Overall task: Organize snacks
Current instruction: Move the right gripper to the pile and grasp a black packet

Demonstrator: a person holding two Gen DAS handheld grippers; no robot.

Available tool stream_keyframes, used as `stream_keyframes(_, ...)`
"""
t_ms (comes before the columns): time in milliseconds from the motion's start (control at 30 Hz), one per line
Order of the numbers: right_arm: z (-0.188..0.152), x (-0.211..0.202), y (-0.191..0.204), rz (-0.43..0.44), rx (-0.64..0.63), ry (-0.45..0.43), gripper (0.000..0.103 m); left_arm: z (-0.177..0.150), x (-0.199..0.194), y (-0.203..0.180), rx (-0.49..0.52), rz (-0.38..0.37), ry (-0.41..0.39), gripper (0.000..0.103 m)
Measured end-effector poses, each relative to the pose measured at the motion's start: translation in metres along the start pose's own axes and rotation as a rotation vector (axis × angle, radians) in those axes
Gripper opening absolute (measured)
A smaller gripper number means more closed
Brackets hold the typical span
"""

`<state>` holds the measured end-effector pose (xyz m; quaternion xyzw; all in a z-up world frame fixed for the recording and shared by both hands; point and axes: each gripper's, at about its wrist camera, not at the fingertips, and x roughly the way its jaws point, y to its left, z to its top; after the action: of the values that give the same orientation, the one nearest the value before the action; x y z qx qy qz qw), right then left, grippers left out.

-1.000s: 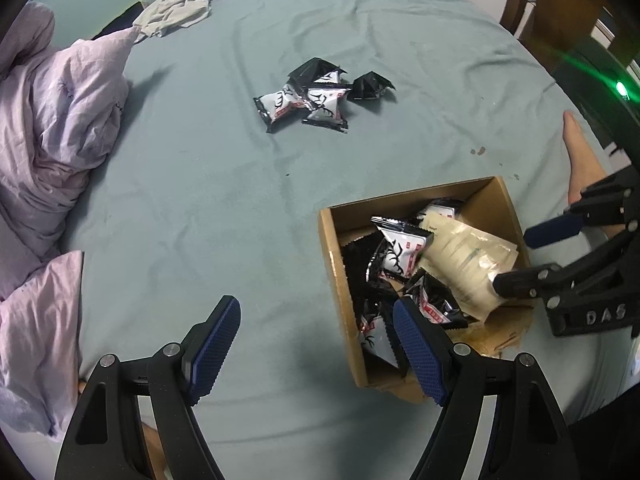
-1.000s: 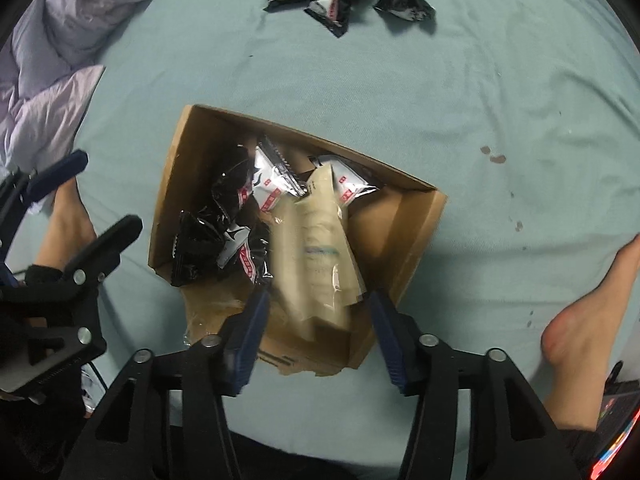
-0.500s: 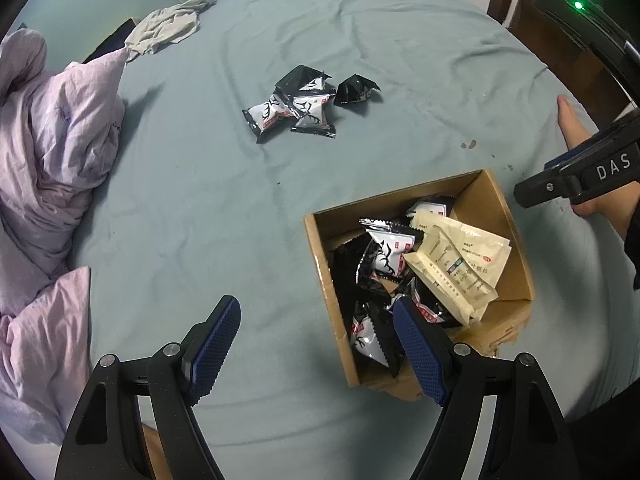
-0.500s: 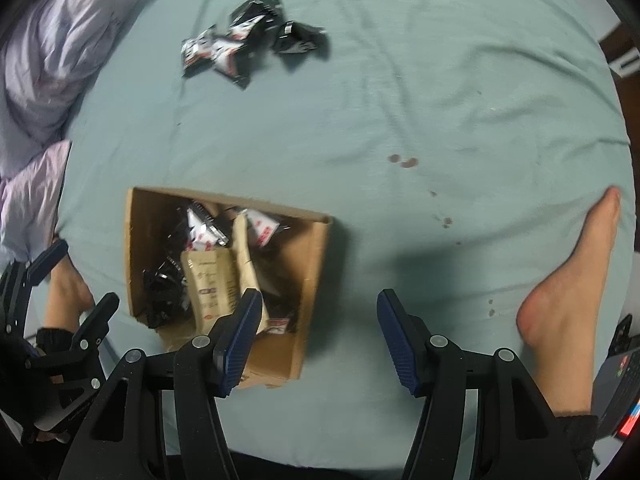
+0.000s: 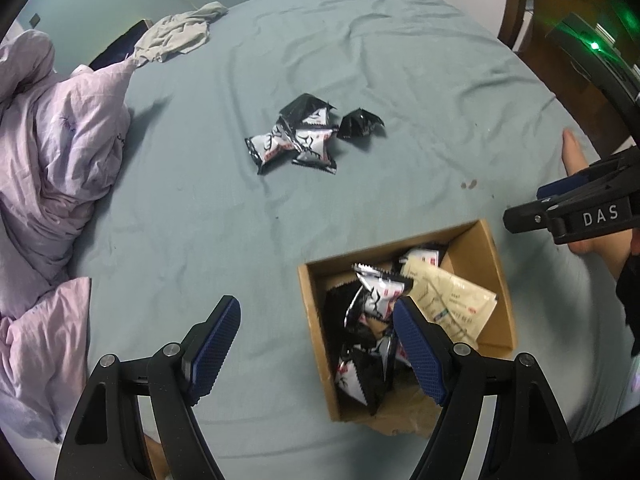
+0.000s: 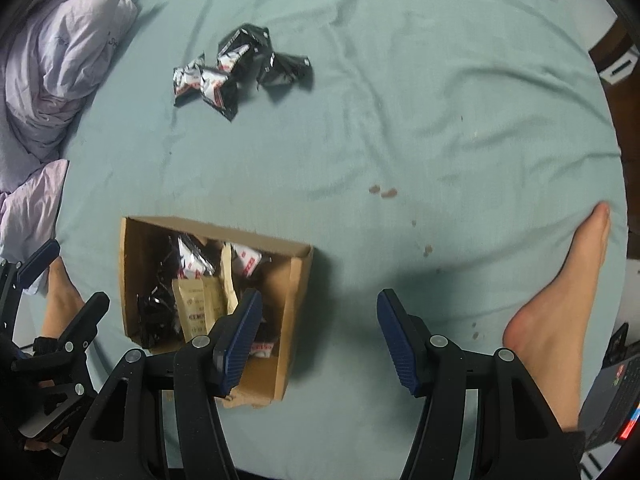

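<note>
Below, both views look down on a bed [image 5: 400,60] covered by a pale green sheet. Left claw [image 5: 316,344]: jaws spread wide with nothing between the pads; its blue right pad overlaps the near edge of the cardboard box [image 5: 316,340] in this view, the left pad standing over bare sheet. Right claw [image 6: 316,340]: jaws parted and empty, hovering over bare sheet just beside the box [image 6: 294,320]. Inside the box lie several black-and-white snack packets [image 5: 376,296] and a beige sachet [image 5: 448,300], piled loosely. Loose snack packets [image 5: 300,140], four or so, lie in a cluster on the sheet, well apart from the box, toward the far side of the bed [image 6: 236,68]. Crumpled lilac duvet [image 5: 56,152] at the left edge; grey cloth [image 5: 180,36] at the far corner. A bare foot [image 6: 560,308] rests on the sheet to the right, and small brown stains [image 6: 382,191] mark the sheet between foot and box
</note>
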<state>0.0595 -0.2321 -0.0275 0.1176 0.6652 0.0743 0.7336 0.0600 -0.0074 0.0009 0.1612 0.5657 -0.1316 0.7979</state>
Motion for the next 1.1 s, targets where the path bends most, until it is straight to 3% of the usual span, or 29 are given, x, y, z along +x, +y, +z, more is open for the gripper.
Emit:
stream_keyframes(433,0.021,0.009,0.016,0.021,-0.155,-0.157,0.059,0.011,0.01,-0.001,-0.017,0.028,-0.025,0.08)
stream_keyframes(633,0.044,0.032,0.013,0.071,-0.124,-0.158,0.059,0.019,0.017,0.001,-0.006,0.033,-0.024,0.08)
stream_keyframes(900,0.095,0.054,0.017,0.041,-0.103,-0.242,0.059,0.032,0.027,0.013,-0.059,0.005,-0.014,0.08)
stream_keyframes(1100,0.137,0.098,0.024,0.001,-0.122,-0.166,0.059,0.036,0.044,0.018,-0.081,0.016,0.028,0.08)
